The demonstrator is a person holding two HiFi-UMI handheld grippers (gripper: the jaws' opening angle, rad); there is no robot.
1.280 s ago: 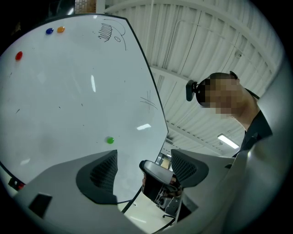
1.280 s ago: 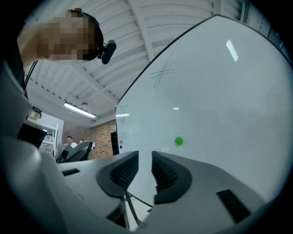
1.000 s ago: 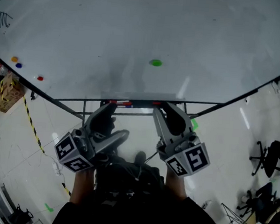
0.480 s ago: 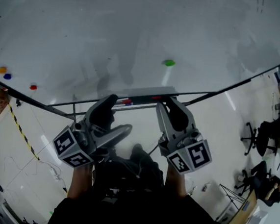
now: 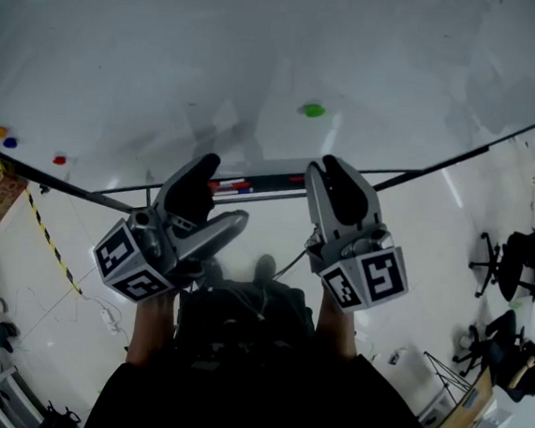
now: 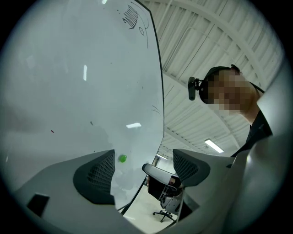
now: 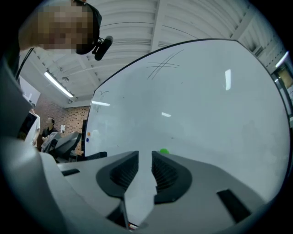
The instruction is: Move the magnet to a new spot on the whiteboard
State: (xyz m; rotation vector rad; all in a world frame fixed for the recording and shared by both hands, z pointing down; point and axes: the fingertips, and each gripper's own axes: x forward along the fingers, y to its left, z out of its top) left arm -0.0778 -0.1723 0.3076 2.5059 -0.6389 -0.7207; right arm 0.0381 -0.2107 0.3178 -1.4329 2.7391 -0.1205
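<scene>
Whiteboard (image 5: 265, 48) fills everything ahead; the green magnet (image 5: 312, 110) sits low on it, untouched. Taking that magnet as my mark: the right gripper (image 5: 333, 172) hangs below it and apart, jaws only a narrow slit apart with nothing inside; the left gripper (image 5: 215, 194) is below and to the left, jaws spread wide and empty; in both gripper views I see the magnet beyond the jaw tips.
</scene>
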